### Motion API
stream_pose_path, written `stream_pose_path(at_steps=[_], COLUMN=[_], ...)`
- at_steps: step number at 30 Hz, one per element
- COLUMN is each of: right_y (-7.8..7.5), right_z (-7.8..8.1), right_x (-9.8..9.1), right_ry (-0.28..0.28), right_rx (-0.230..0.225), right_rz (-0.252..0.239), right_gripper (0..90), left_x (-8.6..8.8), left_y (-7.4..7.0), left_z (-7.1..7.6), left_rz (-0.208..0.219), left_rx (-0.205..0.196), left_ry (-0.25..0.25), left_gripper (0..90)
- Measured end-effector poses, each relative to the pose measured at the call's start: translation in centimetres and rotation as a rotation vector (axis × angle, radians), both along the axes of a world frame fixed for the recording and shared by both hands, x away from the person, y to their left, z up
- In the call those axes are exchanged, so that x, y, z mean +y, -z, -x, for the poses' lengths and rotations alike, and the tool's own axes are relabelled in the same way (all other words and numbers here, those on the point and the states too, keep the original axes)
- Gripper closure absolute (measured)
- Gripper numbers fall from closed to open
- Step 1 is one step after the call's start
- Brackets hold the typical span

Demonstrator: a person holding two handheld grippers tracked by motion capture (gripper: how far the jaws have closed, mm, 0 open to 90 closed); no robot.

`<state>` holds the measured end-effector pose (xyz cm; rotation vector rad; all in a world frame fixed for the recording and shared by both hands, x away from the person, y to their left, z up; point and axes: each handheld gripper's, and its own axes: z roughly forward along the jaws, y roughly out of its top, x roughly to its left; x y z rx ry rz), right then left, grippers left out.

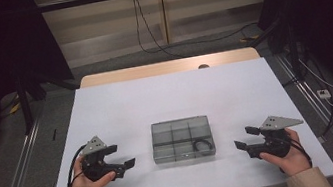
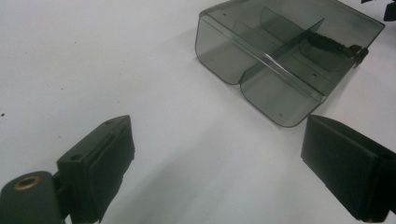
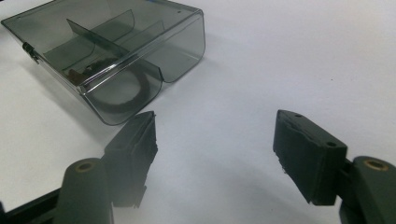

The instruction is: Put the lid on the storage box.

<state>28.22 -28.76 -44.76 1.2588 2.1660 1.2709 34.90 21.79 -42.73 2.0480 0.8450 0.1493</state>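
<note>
At lower left of the high view, my left gripper [image 1: 122, 155] has its jaws spread on nothing. At centre sits one smoky compartment box [image 1: 182, 139] with one black loop [image 1: 203, 145] in its lower-right cell. At lower right, my right gripper [image 1: 245, 137] is spread too, empty.

On the white table [image 1: 175, 97] a smoky clear compartment box [image 1: 182, 139] holding a black ring [image 1: 203, 146] lies between the left gripper [image 1: 121, 156] and right gripper [image 1: 246, 137], both open-jawed.
</note>
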Motion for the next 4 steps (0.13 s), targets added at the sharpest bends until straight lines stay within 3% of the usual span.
stream_pose_path(at_steps=[4], right_y=[0.06], right_z=[-0.08], right_x=[0.02], right_ry=[0.005], right_rx=[0.002], right_rz=[0.002], right_gripper=[29.7], left_x=[0.0], left_y=[0.06], left_z=[-0.06], left_rz=[0.002], left_rx=[0.0], left_ry=[0.0], left_gripper=[9.5])
